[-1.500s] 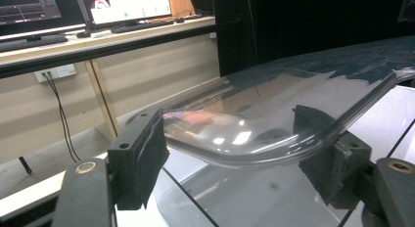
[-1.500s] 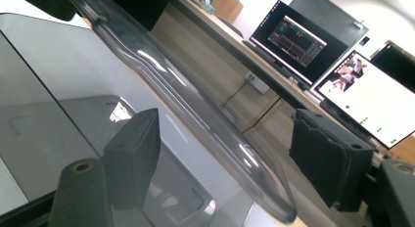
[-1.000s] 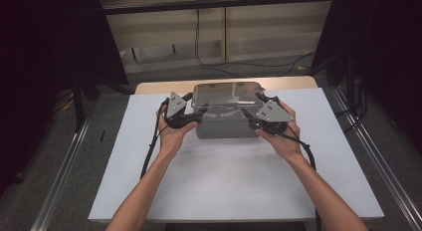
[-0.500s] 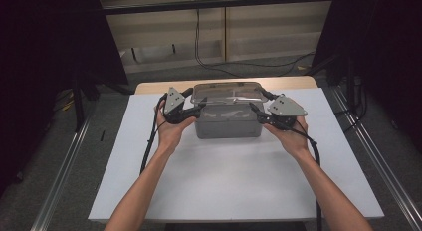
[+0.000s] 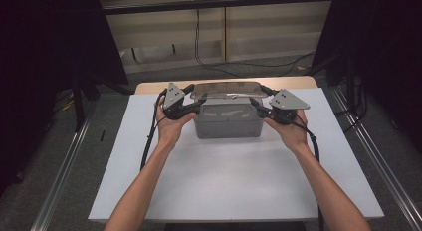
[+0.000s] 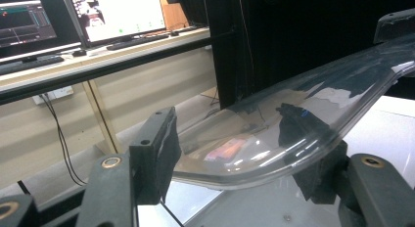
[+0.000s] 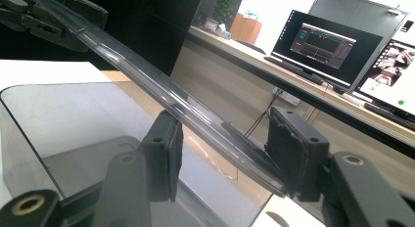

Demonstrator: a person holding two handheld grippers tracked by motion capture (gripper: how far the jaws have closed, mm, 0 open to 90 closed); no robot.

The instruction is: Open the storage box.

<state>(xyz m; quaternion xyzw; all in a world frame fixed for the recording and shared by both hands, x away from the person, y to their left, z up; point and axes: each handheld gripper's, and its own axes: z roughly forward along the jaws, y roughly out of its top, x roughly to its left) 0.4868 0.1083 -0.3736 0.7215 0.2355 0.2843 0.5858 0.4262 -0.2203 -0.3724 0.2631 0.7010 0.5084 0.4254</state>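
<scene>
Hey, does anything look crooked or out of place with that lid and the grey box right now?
Yes: the clear lid is not seated on the grey box. It sits raised and tilted between the left gripper and right gripper, whose jaws have just been closing around its ends. Nothing looks spilled or broken.

Grey floor [image 5: 74,156], pale wood wall panels [image 5: 268,29], lit monitors [image 7: 333,48] on a long desk [image 6: 98,58]

Centred toward the far edge of the table [image 5: 239,186]: box [image 5: 228,122]. Over the box, raised: lid [image 5: 226,88]. Left of the box: left gripper [image 5: 191,104]. Right of the box: right gripper [image 5: 260,104].
</scene>
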